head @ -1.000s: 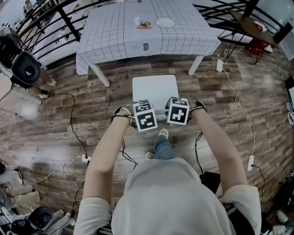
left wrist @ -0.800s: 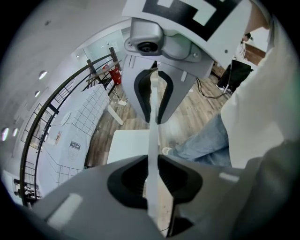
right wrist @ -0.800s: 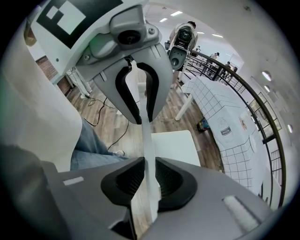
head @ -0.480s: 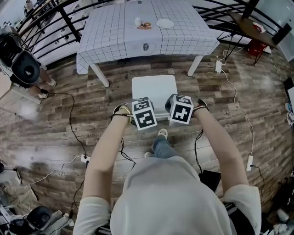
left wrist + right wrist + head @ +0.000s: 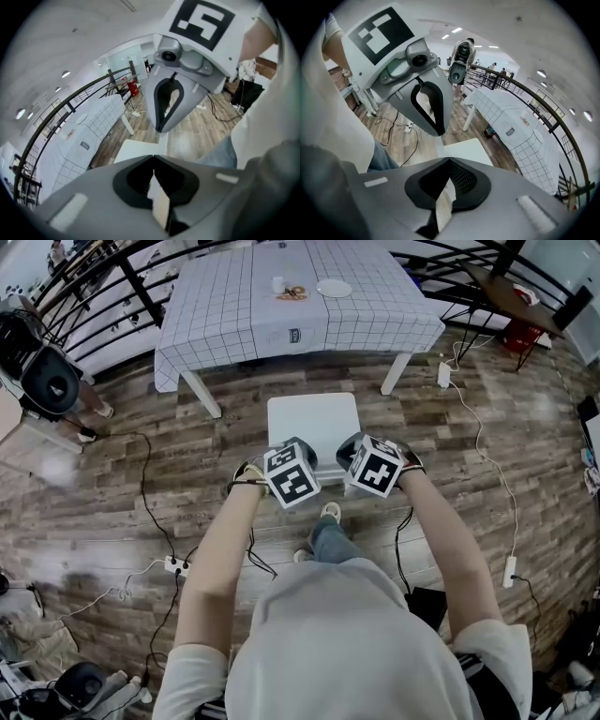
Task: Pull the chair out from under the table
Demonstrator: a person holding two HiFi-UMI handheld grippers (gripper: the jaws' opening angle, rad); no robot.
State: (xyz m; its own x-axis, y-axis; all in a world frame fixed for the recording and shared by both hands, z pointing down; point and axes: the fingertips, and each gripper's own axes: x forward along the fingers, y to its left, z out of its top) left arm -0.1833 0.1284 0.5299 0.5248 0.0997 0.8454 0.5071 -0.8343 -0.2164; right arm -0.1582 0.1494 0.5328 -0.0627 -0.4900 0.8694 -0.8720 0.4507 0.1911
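The chair [image 5: 314,423] stands at 6 o'clock of the counter [image 5: 216,315], its seat clear of the cloth with floor showing between them. The left gripper [image 5: 153,164] and right gripper [image 5: 449,165] sit at the seat's 6 o'clock edge, left toward 7, right toward 5. Each has its jaws clamped on a thin white slab, apparently the chair's back. The grasp looks made. The next move calls for an even pull toward 6 o'clock, both hands together so the chair does not twist.

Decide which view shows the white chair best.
The head view: the chair seat shows nearly whole, clear of the table. Each gripper view shows only part of the seat beyond its jaws.
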